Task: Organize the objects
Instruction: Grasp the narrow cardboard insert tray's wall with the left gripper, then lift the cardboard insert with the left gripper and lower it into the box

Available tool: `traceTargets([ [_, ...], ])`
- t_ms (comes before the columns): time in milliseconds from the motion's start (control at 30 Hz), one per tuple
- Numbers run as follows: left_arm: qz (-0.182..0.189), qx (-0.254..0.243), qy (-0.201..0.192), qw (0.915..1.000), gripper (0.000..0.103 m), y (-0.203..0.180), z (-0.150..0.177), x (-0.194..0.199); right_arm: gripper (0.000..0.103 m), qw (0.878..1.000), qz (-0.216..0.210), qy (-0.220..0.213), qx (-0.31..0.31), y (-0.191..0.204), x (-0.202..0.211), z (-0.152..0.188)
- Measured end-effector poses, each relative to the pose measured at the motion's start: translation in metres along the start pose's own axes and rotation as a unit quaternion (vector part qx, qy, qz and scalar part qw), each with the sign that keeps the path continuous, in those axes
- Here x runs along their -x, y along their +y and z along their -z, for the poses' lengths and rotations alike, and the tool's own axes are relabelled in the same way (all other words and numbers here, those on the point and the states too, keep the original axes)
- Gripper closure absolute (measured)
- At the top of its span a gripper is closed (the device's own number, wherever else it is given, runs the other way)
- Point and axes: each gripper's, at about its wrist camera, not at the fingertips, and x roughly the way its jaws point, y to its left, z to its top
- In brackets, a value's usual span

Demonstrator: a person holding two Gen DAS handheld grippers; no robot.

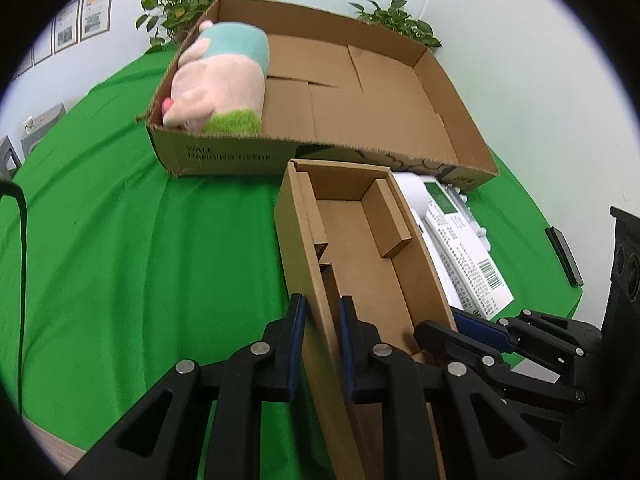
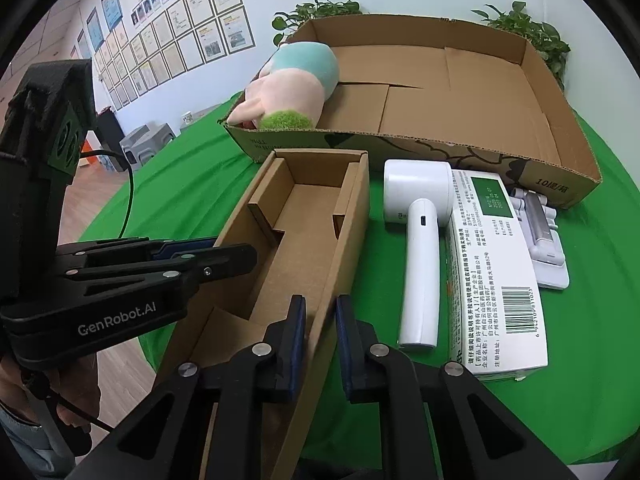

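A long narrow open cardboard box (image 1: 360,248) (image 2: 296,232) is held over the green table by both grippers. My left gripper (image 1: 322,314) is shut on the box's left wall, and it also shows in the right wrist view (image 2: 216,258). My right gripper (image 2: 320,314) is shut on the box's right wall, and it also shows in the left wrist view (image 1: 460,328). A large shallow cardboard tray (image 1: 452,128) (image 2: 560,132) lies behind, with a pink and teal plush toy (image 1: 220,80) (image 2: 292,80) in its left end.
Right of the narrow box lie a white handheld device (image 2: 420,240), a white medicine box (image 2: 496,280) (image 1: 464,256) and a white tray of small tubes (image 2: 540,232). Potted plants (image 1: 184,4) stand behind the tray. The table's green cloth (image 1: 120,240) ends near my grippers.
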Motion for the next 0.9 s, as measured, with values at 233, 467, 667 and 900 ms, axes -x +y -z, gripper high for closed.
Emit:
traceTargets([
  [233,0.001,-0.005,-0.019,0.9998,0.088,-0.006,-0.007,0.009,0.092,1.0,-0.006,-0.017,-0.011,-0.006,0.009,-0.001],
  [467,0.001,-0.007,-0.047,0.9989,0.09,-0.01,-0.019,0.018,0.092,0.999,-0.005,-0.045,-0.009,-0.008,0.021,-0.01],
  [667,0.006,-0.012,-0.071,0.9974,0.091,-0.013,-0.031,0.027,0.093,0.997,-0.007,-0.069,-0.012,-0.011,0.031,-0.024],
  [900,0.014,-0.016,-0.096,0.9951,0.091,-0.015,-0.049,0.035,0.094,0.996,-0.005,-0.093,-0.014,-0.015,0.04,-0.042],
])
